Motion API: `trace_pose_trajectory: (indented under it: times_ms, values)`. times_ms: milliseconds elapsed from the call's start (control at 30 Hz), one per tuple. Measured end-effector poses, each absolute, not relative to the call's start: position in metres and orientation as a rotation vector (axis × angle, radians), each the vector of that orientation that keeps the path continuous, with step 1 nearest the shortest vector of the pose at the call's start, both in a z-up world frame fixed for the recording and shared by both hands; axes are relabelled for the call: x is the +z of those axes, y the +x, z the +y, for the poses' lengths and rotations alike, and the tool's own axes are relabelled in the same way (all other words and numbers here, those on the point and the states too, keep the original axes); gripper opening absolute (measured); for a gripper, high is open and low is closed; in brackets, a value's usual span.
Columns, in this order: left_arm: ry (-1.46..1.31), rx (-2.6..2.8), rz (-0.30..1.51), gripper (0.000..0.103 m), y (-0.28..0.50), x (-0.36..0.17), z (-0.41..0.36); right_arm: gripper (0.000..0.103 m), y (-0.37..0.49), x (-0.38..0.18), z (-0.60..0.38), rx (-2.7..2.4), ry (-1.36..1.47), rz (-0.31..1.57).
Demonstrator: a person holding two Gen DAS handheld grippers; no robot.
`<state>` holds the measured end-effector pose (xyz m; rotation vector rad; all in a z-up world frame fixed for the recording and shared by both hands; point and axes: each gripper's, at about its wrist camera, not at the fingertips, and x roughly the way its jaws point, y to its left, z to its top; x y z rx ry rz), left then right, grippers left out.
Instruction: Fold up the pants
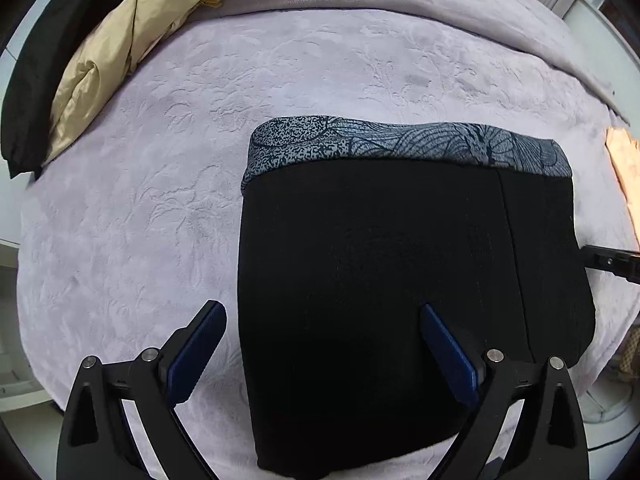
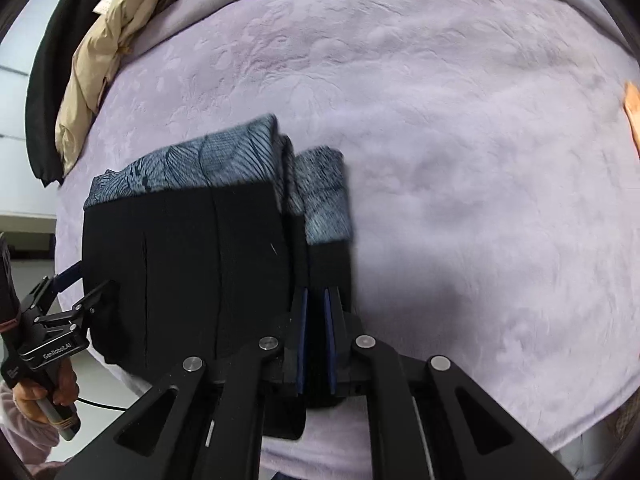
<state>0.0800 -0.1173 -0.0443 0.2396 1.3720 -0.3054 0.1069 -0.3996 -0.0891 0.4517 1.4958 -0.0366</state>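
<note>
- Lavender embossed blanket (image 1: pixel 320 72) covers the bed that carries the work; a beige jacket (image 1: pixel 104 64) and a dark garment (image 1: pixel 36 60) lie bunched along its far left edge, well apart from the pants.
- Black pants (image 1: pixel 380 264) lie near the middle of the bed, already folded into a compact block, with the grey patterned waistband (image 1: pixel 400 142) showing along the far edge.
- Left hand-held gripper (image 1: pixel 324 320) hangs over the near left corner of the block with its blue pads spread wide; nothing is between them, one pad over the blanket and the other over the cloth.
- Right hand-held gripper (image 2: pixel 316 312) has its pads pressed nearly together, pinching the right edge of the pants, where several layers stand lifted and slightly blurred.
- A person's hand (image 2: pixel 44 396) holds the left tool's handle at the lower left of the right wrist view.
- Judging by this, a late fold is in hand: the right side is being picked up to bring across.
- Next, the pinched edge likely needs carrying leftward over the block, kept level so layers do not slip, while the left tool steadies or takes the near corner.
</note>
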Motion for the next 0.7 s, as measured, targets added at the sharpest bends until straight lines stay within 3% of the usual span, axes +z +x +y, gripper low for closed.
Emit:
trace_pose_trajectory:
  times_ms: [167, 233, 300, 400, 700]
  values:
    - [0.261, -0.27, 1.373, 0.098, 0.063, -0.025, -0.122, 0.01, 0.083, -0.077, -0.403, -0.068, 0.482, 1.505]
    - [0.262, -0.231, 1.374, 0.102, 0.055, -0.017, -0.124, 0.024, 0.076, -0.072, -0.403, -0.076, 0.478, 1.512]
    - [0.238, -0.209, 1.384, 0.102, 0.048, -0.009, -0.127, 0.057, 0.07, -0.067, -0.402, -0.079, 0.466, 1.508]
    - [0.211, -0.166, 1.386, 0.102, 0.032, 0.0, -0.133, 0.082, 0.065, -0.06, -0.399, -0.052, 0.455, 1.493]
    - [0.224, -0.09, 1.39, 0.102, 0.004, 0.01, -0.143, 0.097, 0.06, -0.046, -0.388, -0.019, 0.363, 1.446]
